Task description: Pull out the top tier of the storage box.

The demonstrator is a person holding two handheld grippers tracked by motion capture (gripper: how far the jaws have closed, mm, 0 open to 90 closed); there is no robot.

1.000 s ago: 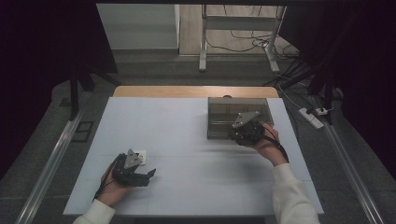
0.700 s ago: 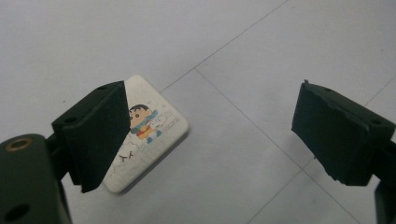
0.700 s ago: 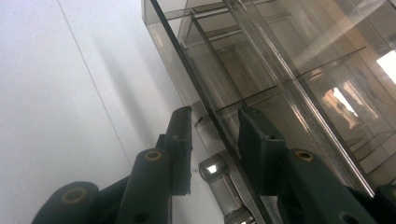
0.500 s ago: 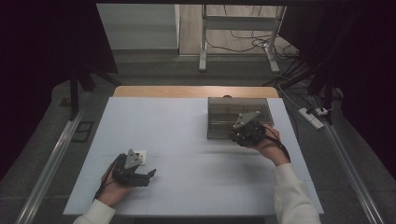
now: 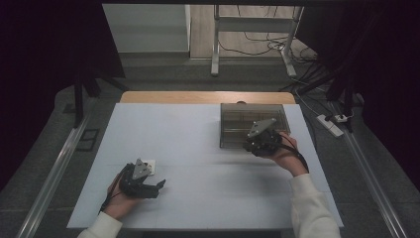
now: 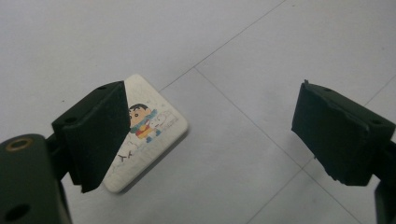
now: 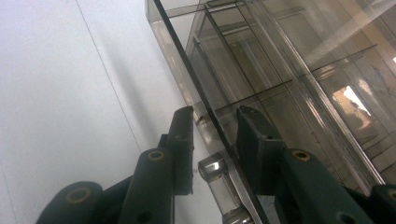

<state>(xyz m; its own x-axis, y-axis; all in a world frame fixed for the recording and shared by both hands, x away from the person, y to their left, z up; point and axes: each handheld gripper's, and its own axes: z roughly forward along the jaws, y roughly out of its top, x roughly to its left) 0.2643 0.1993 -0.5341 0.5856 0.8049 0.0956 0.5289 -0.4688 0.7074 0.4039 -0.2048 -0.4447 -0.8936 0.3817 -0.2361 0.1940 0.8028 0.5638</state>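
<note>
My right gripper (image 7: 215,135) has its fingers (image 7: 183,140) on either side of the clear box's (image 5: 247,119) front wall, apparently clamped on it. My left gripper (image 6: 210,130) rests released, a cartoon card (image 6: 149,126) lying beside one finger (image 6: 95,135).

Your clear smoky divided box (image 5: 252,119) sits flat at table's far right, front wall between right gripper's jaws. Your white cartoon-printed tile (image 6: 144,128) lies flat, near left, beside left jaw.

Lab recording booth, dark curtains (image 5: 44,59), floor cables (image 5: 257,44), power strip (image 5: 333,124)
</note>
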